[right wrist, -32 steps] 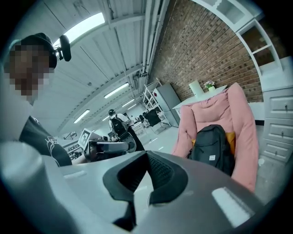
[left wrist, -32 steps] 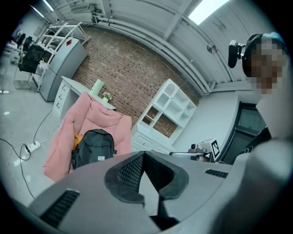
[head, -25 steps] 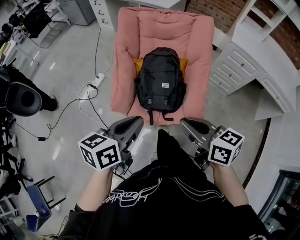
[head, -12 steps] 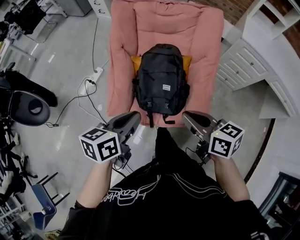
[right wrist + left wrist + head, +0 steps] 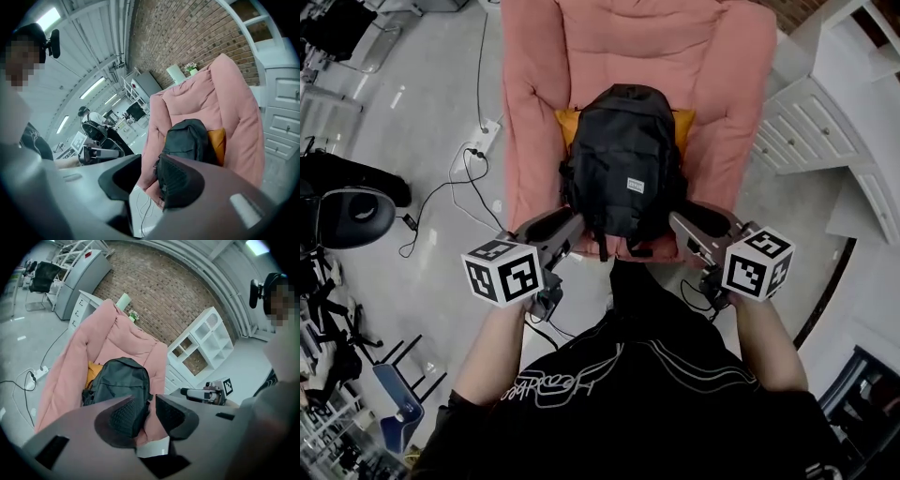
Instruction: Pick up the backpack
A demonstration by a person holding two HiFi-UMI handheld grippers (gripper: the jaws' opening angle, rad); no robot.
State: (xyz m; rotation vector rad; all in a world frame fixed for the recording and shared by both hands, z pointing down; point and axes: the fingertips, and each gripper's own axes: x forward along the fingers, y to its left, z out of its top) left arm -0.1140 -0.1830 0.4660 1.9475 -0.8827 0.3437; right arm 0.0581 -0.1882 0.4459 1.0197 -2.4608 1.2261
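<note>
A black backpack (image 5: 623, 164) stands upright on the seat of a pink armchair (image 5: 530, 122), leaning on an orange cushion (image 5: 565, 122). My left gripper (image 5: 572, 221) is at the backpack's lower left corner, my right gripper (image 5: 680, 221) at its lower right corner. The jaws of both are opening, and neither touches the bag. The left gripper view shows the backpack (image 5: 119, 380) just beyond the parted jaws of the left gripper (image 5: 151, 401), with nothing between them. In the right gripper view the backpack (image 5: 187, 138) sits behind the right gripper (image 5: 149, 164), whose gap is also empty.
White drawers (image 5: 811, 131) stand close to the chair's right side. A power strip with cables (image 5: 478, 155) lies on the floor at the left, near a black office chair (image 5: 347, 211). A white shelf unit (image 5: 201, 343) stands against the brick wall.
Both grippers have moved forward and down to the front of the armchair, ending beside the backpack's lower corners. Their jaws, shut before, now stand apart.
</note>
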